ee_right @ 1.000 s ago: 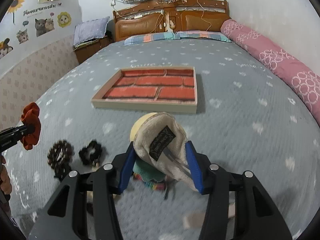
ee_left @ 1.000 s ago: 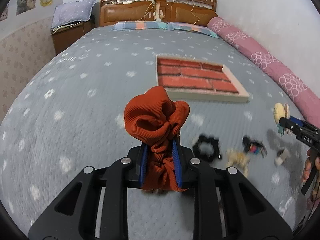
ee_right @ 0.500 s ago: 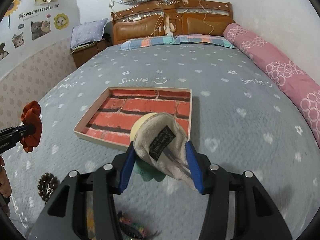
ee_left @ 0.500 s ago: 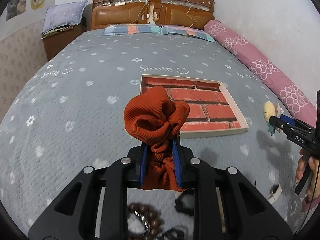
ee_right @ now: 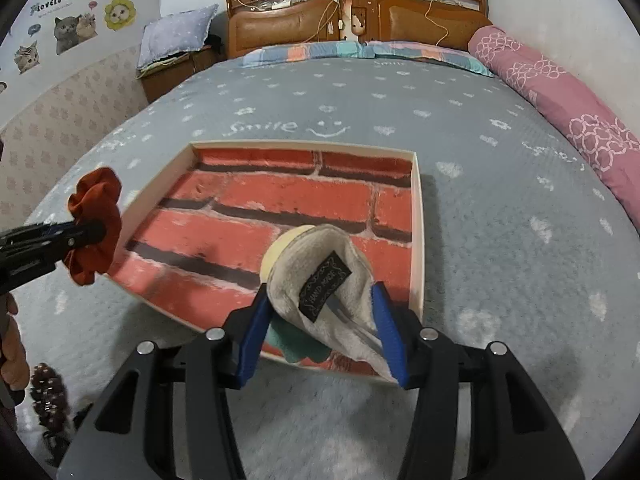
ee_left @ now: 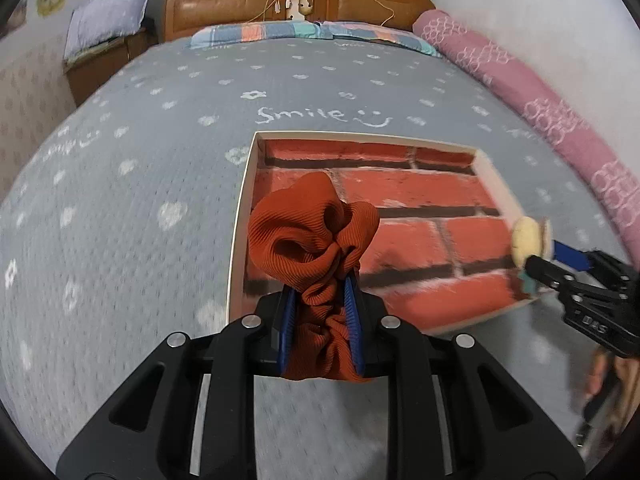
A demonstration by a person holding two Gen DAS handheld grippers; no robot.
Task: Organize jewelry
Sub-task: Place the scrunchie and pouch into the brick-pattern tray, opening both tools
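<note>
Two hand-held tongs are hovering over a shallow tray (ee_right: pixel 416 240) with a brick-patterned floor, lying on a grey bedspread (ee_right: pixel 500 208). The left tongs (ee_left: pixel 320 308) are clamping a rust-orange scrunchie (ee_left: pixel 308 232) narrowly between blue pads, above the tray's near left corner. The right tongs (ee_right: pixel 320 320) are holding a plush hair clip (ee_right: pixel 320 272), grey fleece with a cream round part and a green bit below, at a medium width over the tray's near edge.

Both items are sitting close to the rim, so a release here is likely risking one dropping onto the bedspread outside. The soft scrunchie may be clinging to the pads. A dark beaded bracelet (ee_right: pixel 46 392) is waiting on the bed at lower left.
</note>
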